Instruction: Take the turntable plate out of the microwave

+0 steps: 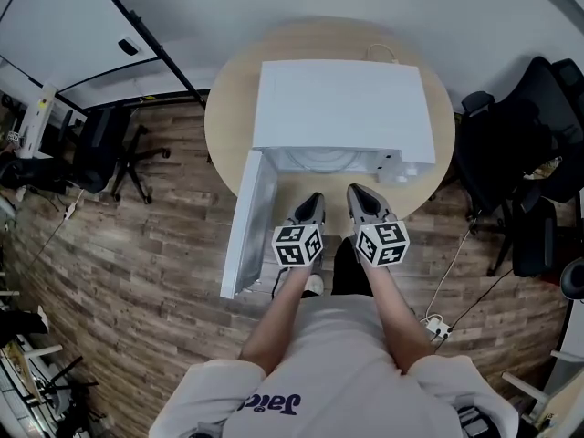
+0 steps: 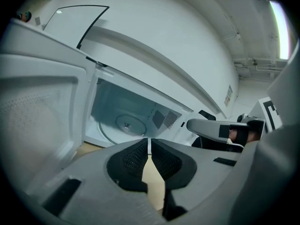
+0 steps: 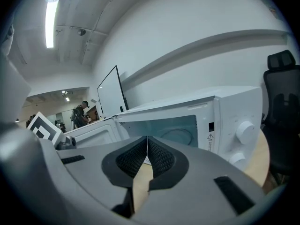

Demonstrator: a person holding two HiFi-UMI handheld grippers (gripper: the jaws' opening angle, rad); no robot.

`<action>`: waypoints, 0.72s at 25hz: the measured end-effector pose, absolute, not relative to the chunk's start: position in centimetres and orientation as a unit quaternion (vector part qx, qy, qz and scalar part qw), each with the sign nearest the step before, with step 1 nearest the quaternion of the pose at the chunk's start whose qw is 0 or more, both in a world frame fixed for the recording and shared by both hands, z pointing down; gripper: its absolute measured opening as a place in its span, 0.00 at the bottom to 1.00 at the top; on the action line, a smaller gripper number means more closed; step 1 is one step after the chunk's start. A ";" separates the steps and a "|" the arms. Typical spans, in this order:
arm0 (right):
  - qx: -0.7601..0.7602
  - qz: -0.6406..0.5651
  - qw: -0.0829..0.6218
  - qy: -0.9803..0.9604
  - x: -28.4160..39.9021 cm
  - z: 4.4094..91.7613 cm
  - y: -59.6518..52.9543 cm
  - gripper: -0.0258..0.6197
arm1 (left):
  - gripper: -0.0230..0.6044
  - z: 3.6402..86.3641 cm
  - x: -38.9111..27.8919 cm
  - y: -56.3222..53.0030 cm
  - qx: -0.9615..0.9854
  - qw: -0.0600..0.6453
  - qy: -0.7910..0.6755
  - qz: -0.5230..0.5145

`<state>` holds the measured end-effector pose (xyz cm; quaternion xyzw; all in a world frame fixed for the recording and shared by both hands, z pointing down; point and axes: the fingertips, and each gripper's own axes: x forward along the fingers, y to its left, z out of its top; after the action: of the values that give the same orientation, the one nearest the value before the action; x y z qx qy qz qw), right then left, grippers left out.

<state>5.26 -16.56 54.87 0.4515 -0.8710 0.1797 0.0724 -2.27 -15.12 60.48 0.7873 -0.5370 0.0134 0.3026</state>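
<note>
A white microwave (image 1: 339,108) stands on a round wooden table (image 1: 228,117) with its door (image 1: 245,224) swung open to the left. The glass turntable plate (image 2: 127,124) lies flat on the oven floor; its rim also shows in the right gripper view (image 3: 180,136) and in the head view (image 1: 321,161). My left gripper (image 1: 313,202) and right gripper (image 1: 358,195) hover side by side just in front of the open cavity, both shut with nothing between the jaws. In the left gripper view the shut tips (image 2: 150,140) point at the cavity; the right gripper's tips (image 3: 147,138) do likewise.
The microwave's control knobs (image 3: 245,131) are on its right side. Black office chairs stand at the right (image 1: 520,153) and left (image 1: 105,149) of the table. A whiteboard (image 3: 111,94) and a person stand far off. Cables and a power strip (image 1: 436,327) lie on the wood floor.
</note>
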 end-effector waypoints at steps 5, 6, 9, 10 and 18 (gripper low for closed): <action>0.446 0.186 0.082 -0.872 5.5 55.4 -18.3 0.07 | 0.06 62.2 -2.3 -16.7 0.774 0.333 -0.539 0.013; 0.445 0.187 0.084 -0.872 5.6 55.6 -18.5 0.07 | 0.06 62.6 -2.4 -17.0 0.771 0.336 -0.540 0.013; 0.441 0.192 0.091 -0.872 5.7 56.3 -19.1 0.07 | 0.06 63.6 -2.7 -17.9 0.762 0.350 -0.544 0.011; 0.439 0.194 0.094 -0.872 5.6 56.6 -19.2 0.07 | 0.06 64.0 -2.7 -18.2 0.759 0.355 -0.546 0.010; 0.428 0.205 0.104 -0.874 5.3 58.0 -20.5 0.07 | 0.06 67.2 -2.7 -19.9 0.730 0.415 -0.543 0.003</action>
<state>5.25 -20.55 57.96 0.4280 -0.8741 0.2050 0.1038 -2.70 -19.86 67.23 0.7298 -0.5431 0.0035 0.4152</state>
